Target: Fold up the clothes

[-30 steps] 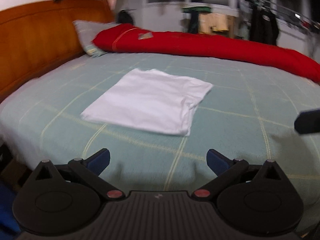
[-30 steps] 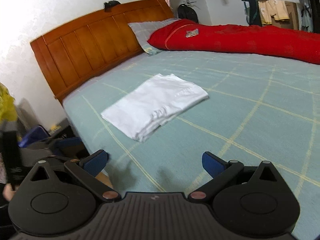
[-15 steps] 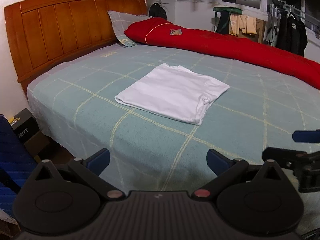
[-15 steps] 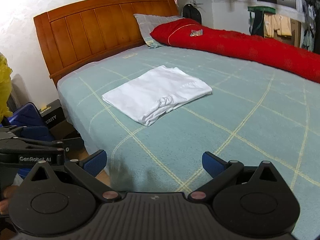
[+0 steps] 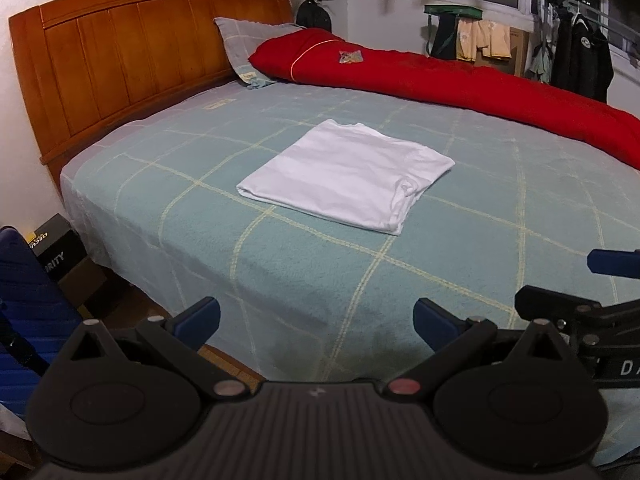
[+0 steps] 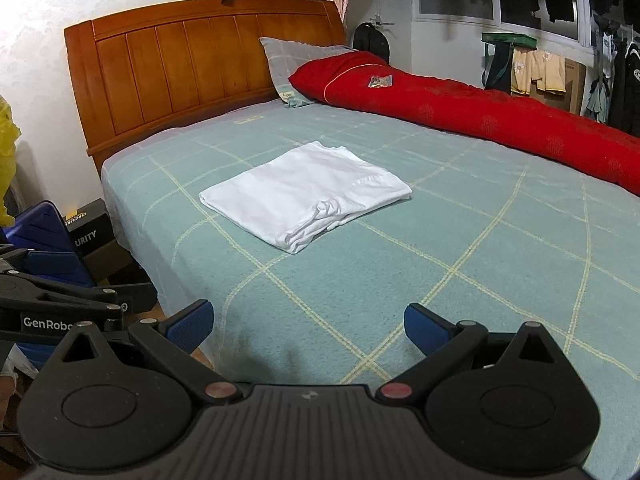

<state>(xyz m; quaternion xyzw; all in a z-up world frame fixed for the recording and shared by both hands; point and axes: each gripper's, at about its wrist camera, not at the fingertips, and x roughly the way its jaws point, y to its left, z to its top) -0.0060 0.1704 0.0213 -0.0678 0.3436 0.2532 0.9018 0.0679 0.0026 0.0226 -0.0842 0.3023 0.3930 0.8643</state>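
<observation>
Green bed cover (image 5: pixel 320 280) with pale yellow lines fills most of both views. A folded white shirt (image 5: pixel 348 174) lies flat on it, far ahead of both pairs of jaws and touching neither. Behind it a long red blanket (image 5: pixel 460 84) runs along the far side, next to a grey pillow (image 5: pixel 244 46) and a brown wooden headboard (image 5: pixel 132 56).

The left gripper (image 5: pixel 316 318) is wide open and holds nothing. The right gripper (image 6: pixel 308 320) is wide open too, and empty.

Compared with a second ago, both grippers have pulled back from the bed. The shirt looks smaller and farther off, and the bed edge and floor now show under the left jaws. The shirt has not moved, I think.
</observation>
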